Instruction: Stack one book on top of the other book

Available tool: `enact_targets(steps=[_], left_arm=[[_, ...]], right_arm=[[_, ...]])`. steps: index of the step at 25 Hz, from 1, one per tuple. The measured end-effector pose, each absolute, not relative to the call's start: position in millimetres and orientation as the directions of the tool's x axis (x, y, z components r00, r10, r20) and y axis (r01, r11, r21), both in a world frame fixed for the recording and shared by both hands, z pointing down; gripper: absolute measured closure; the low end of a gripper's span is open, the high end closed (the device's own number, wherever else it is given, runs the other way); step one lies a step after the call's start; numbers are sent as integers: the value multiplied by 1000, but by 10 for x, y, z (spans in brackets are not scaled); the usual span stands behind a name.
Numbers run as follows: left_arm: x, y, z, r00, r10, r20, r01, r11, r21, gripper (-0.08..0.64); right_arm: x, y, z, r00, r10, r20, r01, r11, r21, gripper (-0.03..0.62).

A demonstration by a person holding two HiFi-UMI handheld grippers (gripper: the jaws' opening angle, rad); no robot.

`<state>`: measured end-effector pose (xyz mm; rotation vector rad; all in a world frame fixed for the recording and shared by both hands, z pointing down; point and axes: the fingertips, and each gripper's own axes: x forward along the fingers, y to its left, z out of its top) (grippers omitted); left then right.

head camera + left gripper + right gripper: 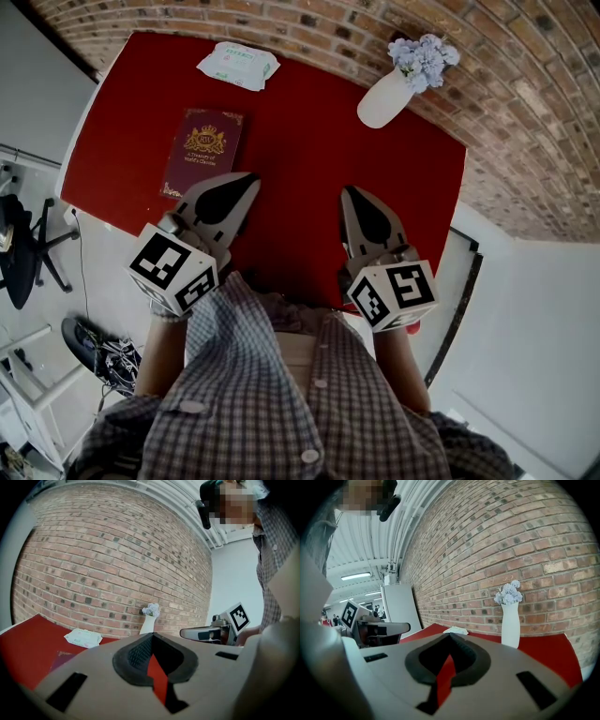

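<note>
- Presently the left gripper (249,179) has its jaws pressed together with nothing between them; only the red of the table shows through the gap behind the pads in the left gripper view.
- Likewise the right gripper (350,191) is closed and empty. It is held level with the left one, and the two are well apart over the near side of the table.
- Just beyond the left gripper's tips lies the maroon book (203,150). It rests flat and face up with a gold crest on its cover, close to the table's left edge.
- No second book can be picked out. Whether one lies hidden beneath this one cannot be told from above.
- By its look the book is stiff and flat, of moderate weight, with a smooth cover that may slide between the pads.
- Because it lies flush on the cloth, a jaw probably cannot get beneath it from straight above.
- A better hold is likely on the spine-side long edge, with one pad above and one below, once that edge is tipped up or slid past the table's rim. Gripping near the spine should keep the pages from fanning open.
- The red table (300,169) carries two other things farther off: a packet of wipes (238,65) at the far left and a white vase (385,97) of pale flowers at the far right, against the brick wall (525,112).
</note>
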<state>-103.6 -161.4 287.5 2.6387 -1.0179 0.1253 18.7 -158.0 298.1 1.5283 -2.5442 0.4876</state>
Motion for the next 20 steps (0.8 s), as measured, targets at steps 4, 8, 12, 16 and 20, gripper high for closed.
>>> enact_targets(steps=[4, 8, 12, 16, 20], left_arm=[[-1038, -1612, 2885, 745, -640, 191, -667, -701, 253, 552], [-1045, -1616, 2897, 744, -640, 193, -668, -698, 260, 552], [-1053, -1627, 2913, 745, -640, 186, -665, -691, 285, 552], [-1057, -1636, 2922, 747, -638, 189, -663, -692, 286, 552], [-1070, -1637, 2933, 746, -637, 193, -664, -691, 286, 552]], right_arm=[[168, -1580, 2988, -483, -830, 277, -874, 440, -206, 584], [161, -1578, 2999, -485, -827, 283, -873, 441, -206, 584], [152, -1577, 3015, -491, -822, 288, -870, 446, -209, 584], [127, -1581, 3031, -501, -815, 291, -865, 454, -215, 584], [95, -1579, 3038, -507, -811, 292, -861, 460, -216, 584]])
